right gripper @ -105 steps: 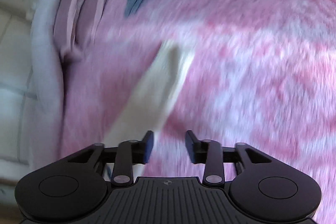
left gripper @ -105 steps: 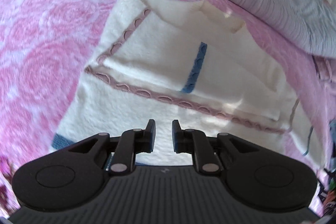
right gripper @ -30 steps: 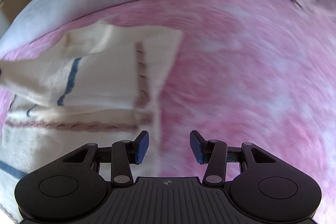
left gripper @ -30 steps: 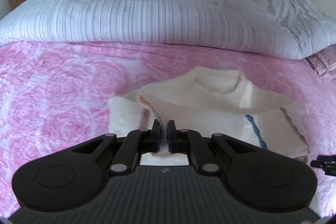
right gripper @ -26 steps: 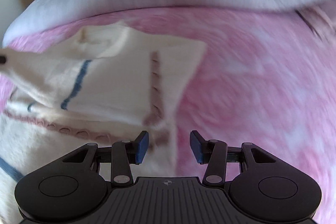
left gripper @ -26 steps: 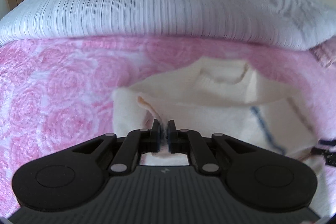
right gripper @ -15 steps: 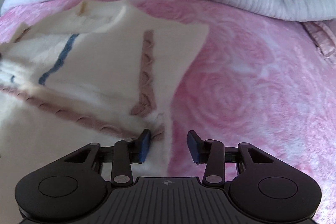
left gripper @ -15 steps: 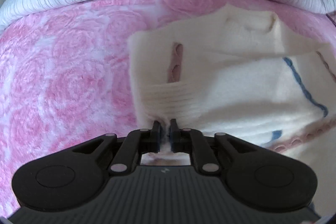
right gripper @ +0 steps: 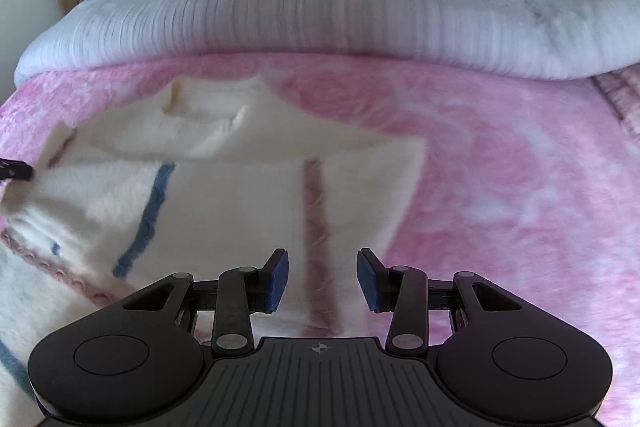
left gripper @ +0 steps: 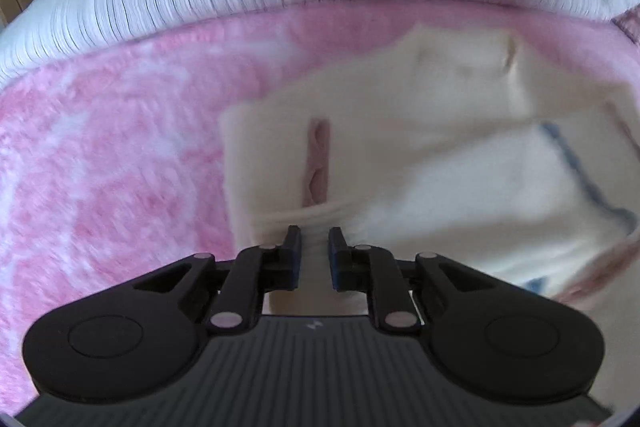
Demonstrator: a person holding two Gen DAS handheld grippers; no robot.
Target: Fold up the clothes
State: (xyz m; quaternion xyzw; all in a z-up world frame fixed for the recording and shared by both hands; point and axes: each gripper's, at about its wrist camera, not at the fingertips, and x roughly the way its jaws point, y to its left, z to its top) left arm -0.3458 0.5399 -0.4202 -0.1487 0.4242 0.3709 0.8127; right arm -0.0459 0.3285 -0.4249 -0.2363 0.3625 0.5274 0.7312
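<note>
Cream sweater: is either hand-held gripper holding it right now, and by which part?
Neither. The left hand-held gripper stands open around the cream sweater's ribbed cuff; the right hand-held gripper is open over its folded sleeve.

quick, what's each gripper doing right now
Left gripper: partly open, sweater cuff between its fingers, not pinched.
Right gripper: open, holding nothing, over the sweater's edge.
</note>
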